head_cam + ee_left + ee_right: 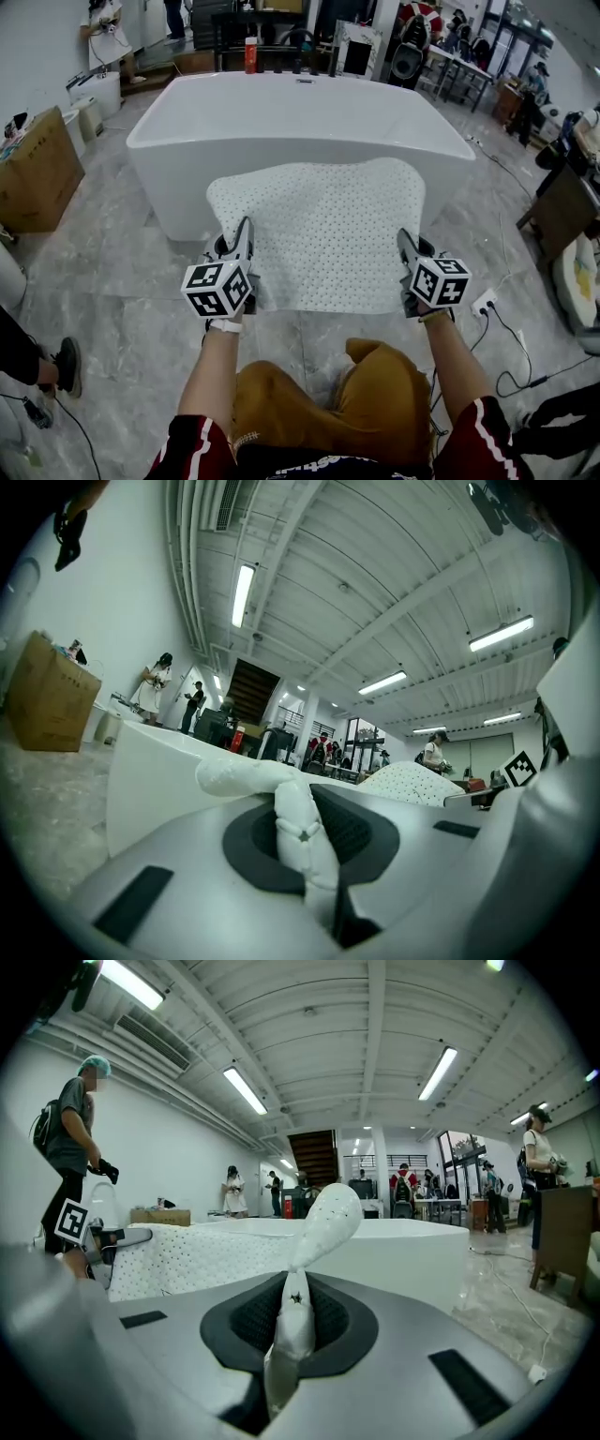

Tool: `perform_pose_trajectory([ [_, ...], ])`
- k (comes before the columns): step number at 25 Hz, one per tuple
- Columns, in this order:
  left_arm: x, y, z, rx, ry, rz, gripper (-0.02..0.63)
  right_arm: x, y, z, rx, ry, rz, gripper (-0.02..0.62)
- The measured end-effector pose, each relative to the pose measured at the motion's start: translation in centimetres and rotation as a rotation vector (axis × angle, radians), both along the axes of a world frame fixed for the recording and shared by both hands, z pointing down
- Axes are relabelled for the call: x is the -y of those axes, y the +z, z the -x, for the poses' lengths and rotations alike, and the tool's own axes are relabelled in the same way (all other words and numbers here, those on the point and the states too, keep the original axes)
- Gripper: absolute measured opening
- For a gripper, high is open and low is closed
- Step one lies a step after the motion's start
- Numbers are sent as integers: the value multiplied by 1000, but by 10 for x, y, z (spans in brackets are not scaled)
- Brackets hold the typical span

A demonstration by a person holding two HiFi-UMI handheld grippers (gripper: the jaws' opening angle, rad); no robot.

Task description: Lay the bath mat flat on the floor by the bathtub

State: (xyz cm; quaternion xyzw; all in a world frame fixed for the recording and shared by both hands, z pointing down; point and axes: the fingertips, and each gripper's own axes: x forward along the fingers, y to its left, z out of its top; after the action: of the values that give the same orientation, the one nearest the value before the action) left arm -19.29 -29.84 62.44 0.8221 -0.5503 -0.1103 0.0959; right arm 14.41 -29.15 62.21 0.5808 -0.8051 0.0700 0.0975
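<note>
By the bathtub (281, 122), left gripper (246, 234) and right gripper (406, 244) jaws clenched the bath mat (319, 234) corners; its far edge, seemingly unsupported, could fold under.

A cardboard box (37, 173) stood well to the left of the left jaws. A red bottle (250, 54) stood far ahead, between the two pairs of jaws. A white socket block (484, 303) lay near the right jaws, on their right, with a black cable (507, 339) trailing from it. A person in white (108, 33) stood far ahead and left. A black shoe (67, 364) showed behind and left of the left jaws.
</note>
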Motion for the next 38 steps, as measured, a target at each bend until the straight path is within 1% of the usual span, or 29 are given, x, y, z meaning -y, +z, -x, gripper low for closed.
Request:
perform_pose_trajectory([
  [3,-3,17,1,-11,0,10,32,-1,13,-2,-12,2,1,43],
  [6,10,30,-3,3,-9,21,32,10,26,-8,-21,9,5,43],
  [8,24,39,-9,23,-15,33,32,23,38,-13,-20,9,16,43],
  [12,39,65,-14,64,-27,88,32,41,75,-20,-5,6,64,43],
  [16,55,84,-24,73,-35,116,32,58,100,-33,14,12,86,43],
  [21,72,112,-28,131,-57,144,32,78,137,-34,19,4,130,43],
  [25,84,137,-38,182,-34,148,32,90,158,-37,12,-7,157,43],
  [29,94,161,-41,227,-19,153,32,103,182,-36,-16,-30,178,43],
  [32,101,176,-41,237,-23,176,32,111,202,-36,-33,-45,197,43],
  [38,113,204,-43,254,-38,220,32,127,242,-38,-27,-35,248,43],
])
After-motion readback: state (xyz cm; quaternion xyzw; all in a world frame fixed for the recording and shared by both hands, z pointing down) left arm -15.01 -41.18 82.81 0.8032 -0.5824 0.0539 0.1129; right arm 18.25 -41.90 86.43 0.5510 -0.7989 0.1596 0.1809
